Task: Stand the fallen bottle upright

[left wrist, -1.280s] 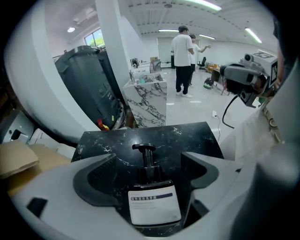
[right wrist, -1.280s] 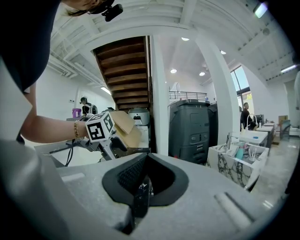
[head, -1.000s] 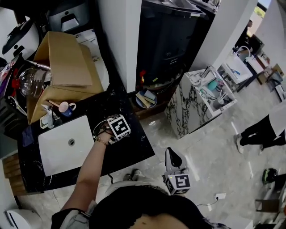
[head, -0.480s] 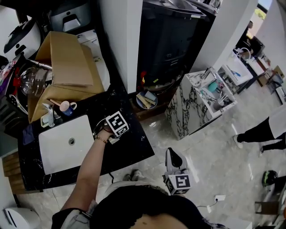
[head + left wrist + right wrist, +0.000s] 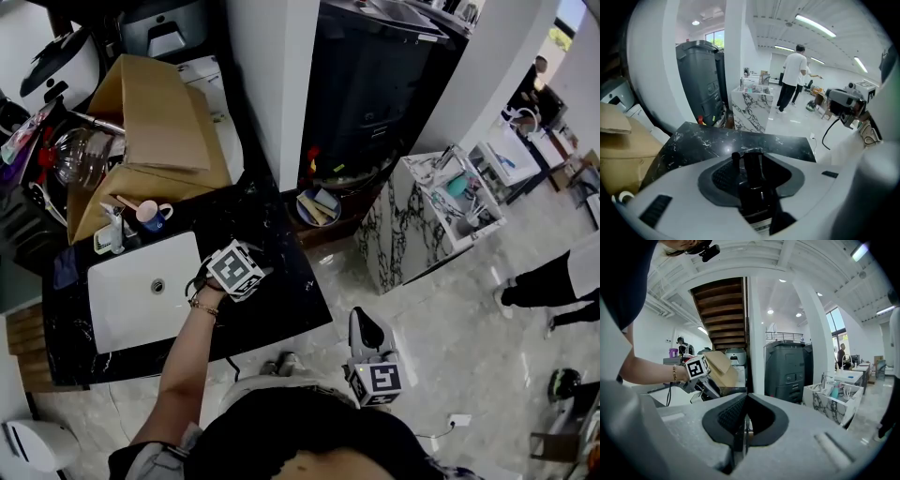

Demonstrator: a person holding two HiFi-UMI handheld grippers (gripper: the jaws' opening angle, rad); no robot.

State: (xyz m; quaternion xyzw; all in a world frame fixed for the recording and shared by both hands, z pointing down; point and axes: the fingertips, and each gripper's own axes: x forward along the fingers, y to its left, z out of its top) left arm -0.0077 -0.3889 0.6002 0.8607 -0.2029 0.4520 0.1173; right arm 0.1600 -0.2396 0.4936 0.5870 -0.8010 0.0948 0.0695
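left gripper (image 5: 751, 161): jaws just closed, clamped on bottle (image 5: 754, 197) | bottle axis: along jaws, neck pointing away over counter (image 5: 740, 140) | right gripper (image 5: 742, 425): jaws together, empty, well apart

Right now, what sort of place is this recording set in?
Probably a washstand mock-up in an open office or showroom hall: a white sink in a black marble counter, a marble stand, and a person farther off.
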